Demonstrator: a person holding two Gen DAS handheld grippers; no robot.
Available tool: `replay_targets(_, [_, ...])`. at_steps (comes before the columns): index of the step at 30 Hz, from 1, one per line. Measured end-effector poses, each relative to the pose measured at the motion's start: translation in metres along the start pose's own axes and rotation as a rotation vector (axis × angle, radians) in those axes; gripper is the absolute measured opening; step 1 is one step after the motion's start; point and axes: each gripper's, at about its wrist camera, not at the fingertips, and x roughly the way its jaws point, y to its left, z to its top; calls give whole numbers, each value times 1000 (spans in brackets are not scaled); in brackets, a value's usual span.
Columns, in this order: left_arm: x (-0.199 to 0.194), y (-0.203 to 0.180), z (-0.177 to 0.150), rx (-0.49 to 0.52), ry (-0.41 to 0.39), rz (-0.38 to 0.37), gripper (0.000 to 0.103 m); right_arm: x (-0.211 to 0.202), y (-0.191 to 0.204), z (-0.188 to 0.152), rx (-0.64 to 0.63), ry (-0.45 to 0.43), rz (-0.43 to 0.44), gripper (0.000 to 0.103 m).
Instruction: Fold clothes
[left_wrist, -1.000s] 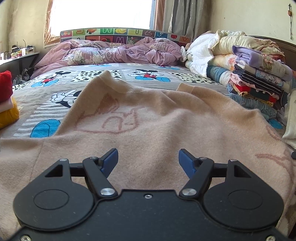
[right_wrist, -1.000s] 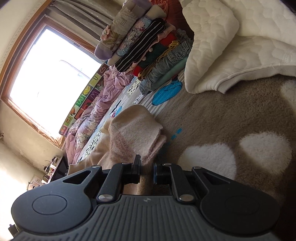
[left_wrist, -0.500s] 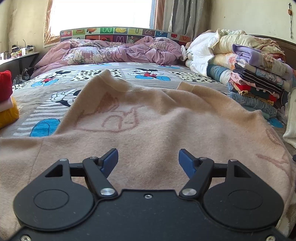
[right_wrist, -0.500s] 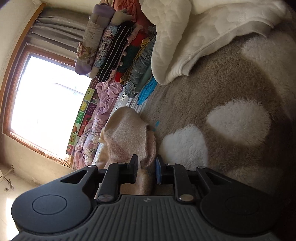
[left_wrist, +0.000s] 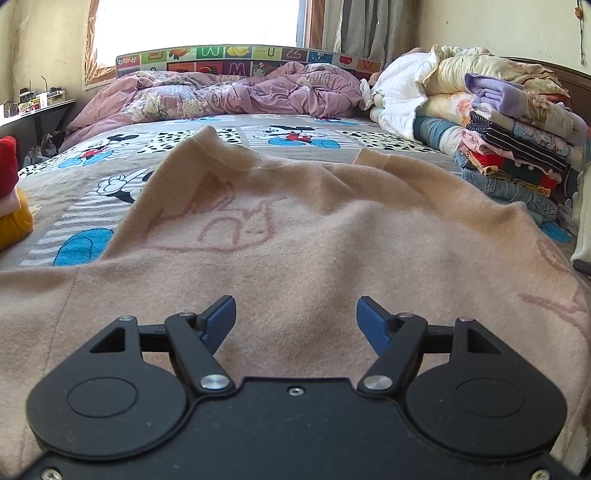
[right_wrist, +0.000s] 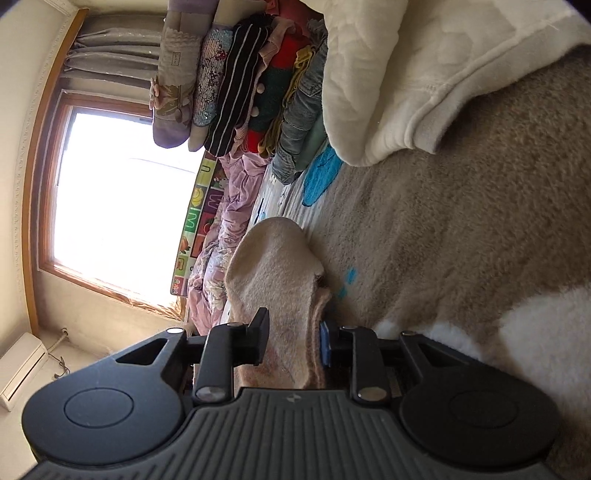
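Sweater (left_wrist: 295, 240) flat on bed; left gripper (left_wrist: 295, 319) spread above.

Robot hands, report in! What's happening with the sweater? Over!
Left tool open, hovering over beige sweater. Right tool holding sweater's bunched edge. Folded clothes stack off to the side, not blocking.

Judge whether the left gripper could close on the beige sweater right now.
Probably yes. The left gripper hangs open directly over the beige sweater, spread on the bed, with nothing between its fingers and the fabric; the right gripper grips another part.
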Motion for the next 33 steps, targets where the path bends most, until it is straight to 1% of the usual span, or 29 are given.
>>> replay_targets(12, [10, -1, -2, 8, 32, -7, 73, 46, -2, 45, 14, 99, 82, 29])
replay_targets(17, [12, 0, -2, 4, 38, -11, 73, 57, 3, 51, -30, 131, 86, 29])
replay_targets(19, [12, 0, -2, 4, 39, -12, 73, 60, 6, 50, -49, 135, 78, 28])
replay_targets(20, [12, 0, -2, 4, 40, -12, 73, 60, 8, 50, -63, 129, 68, 26])
replay_targets(21, [12, 0, -2, 4, 40, -12, 73, 59, 10, 49, -77, 120, 56, 21])
replay_targets(22, [12, 0, -2, 4, 40, -12, 73, 56, 12, 47, -95, 107, 45, 18])
replay_targets(25, [11, -1, -1, 3, 39, -11, 74, 47, 22, 42, -149, 62, 19, 12])
replay_targets(28, [10, -1, -1, 2, 37, -11, 74, 37, 35, 41, -217, 28, -6, 10])
replay_targets(33, [9, -2, -1, 7, 34, -11, 74, 20, 58, 42, -358, -19, -65, 9])
